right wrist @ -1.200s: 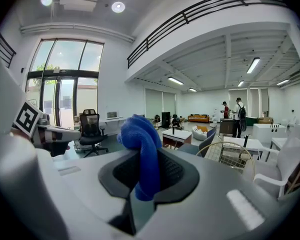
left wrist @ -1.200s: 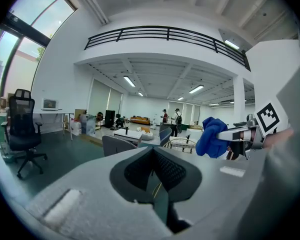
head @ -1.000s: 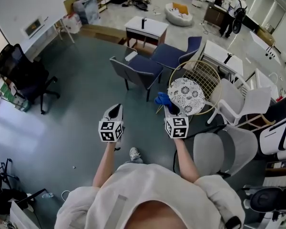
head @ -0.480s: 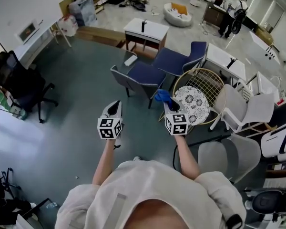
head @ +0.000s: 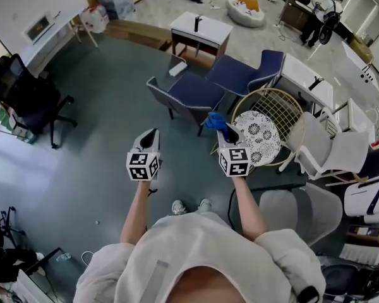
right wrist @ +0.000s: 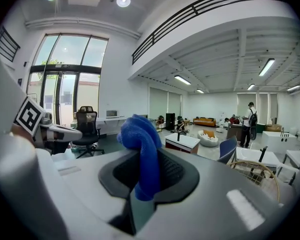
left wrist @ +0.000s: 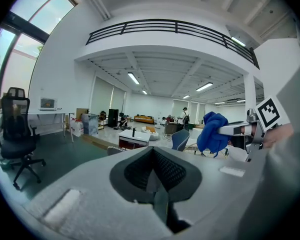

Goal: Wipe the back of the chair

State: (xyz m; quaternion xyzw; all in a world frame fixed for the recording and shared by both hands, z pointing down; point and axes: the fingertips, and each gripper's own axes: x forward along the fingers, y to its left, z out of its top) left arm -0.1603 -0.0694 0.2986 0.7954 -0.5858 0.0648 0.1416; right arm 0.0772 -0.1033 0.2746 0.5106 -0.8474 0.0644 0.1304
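Note:
My right gripper (head: 222, 133) is shut on a blue cloth (head: 215, 121), which bunches up out of its jaws (right wrist: 141, 151). It hangs over the floor just left of a round wire-backed chair (head: 283, 109) with a patterned cushion (head: 258, 136). A dark blue chair (head: 191, 94) stands just beyond both grippers, its grey back turned to me. My left gripper (head: 151, 137) is level with the right one, shut with nothing in it (left wrist: 157, 176). In the left gripper view the cloth (left wrist: 212, 132) shows at the right.
A second blue chair (head: 247, 72) and a white side table (head: 201, 30) stand farther off. White chairs (head: 331, 149) and a grey chair (head: 290, 207) crowd the right. A black office chair (head: 22, 93) is at the left. Open green floor (head: 101, 131) lies ahead left.
The person has shifted stance, and both shoes now show below the grippers. Both grippers keep their pose, the cloth still held beside the round chair.

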